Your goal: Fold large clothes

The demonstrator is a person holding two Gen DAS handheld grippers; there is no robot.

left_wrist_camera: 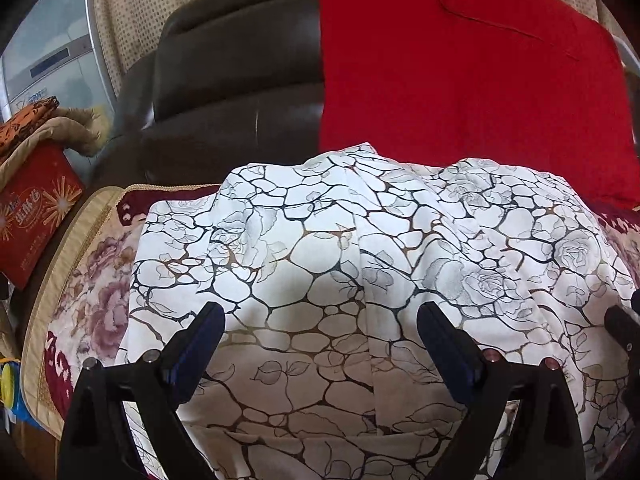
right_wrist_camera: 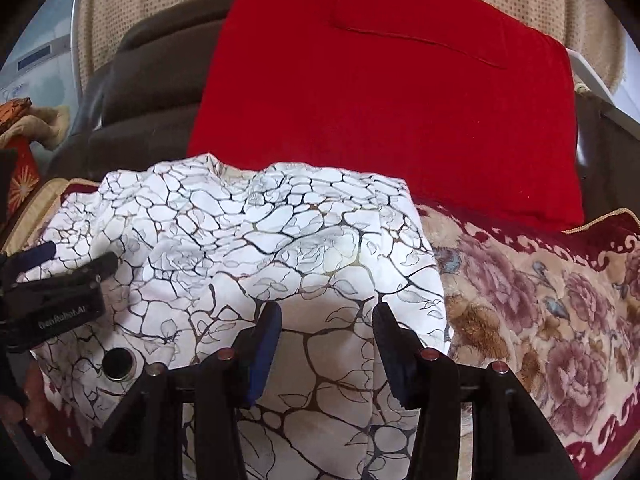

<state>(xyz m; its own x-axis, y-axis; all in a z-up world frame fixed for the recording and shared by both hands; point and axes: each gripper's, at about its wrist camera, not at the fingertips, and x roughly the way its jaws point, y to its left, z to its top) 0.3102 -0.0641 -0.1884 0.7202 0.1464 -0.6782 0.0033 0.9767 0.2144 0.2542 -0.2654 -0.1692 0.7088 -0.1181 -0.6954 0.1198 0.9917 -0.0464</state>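
Observation:
A white garment (left_wrist_camera: pixel 320 248) printed with black crackle lines and pale roses lies spread and folded on the sofa seat, and it also fills the right wrist view (right_wrist_camera: pixel 248 240). My left gripper (left_wrist_camera: pixel 320 312) hovers over its near half, open wide, with nothing between the pads; it shows again at the left edge of the right wrist view (right_wrist_camera: pixel 74 258). My right gripper (right_wrist_camera: pixel 328 310) stands open at a medium width above the garment's right part, close to its right edge. Its pads press on nothing. One black finger (left_wrist_camera: pixel 620 320) of it shows at the left wrist view's right edge.
A floral blanket (right_wrist_camera: pixel 540 300) covers the seat under and to the right of the garment. A red cushion (right_wrist_camera: pixel 380 100) leans on the dark leather sofa back (left_wrist_camera: pixel 240 60) just behind it. A red box (left_wrist_camera: pixel 32 212) and piled fabric sit at the left.

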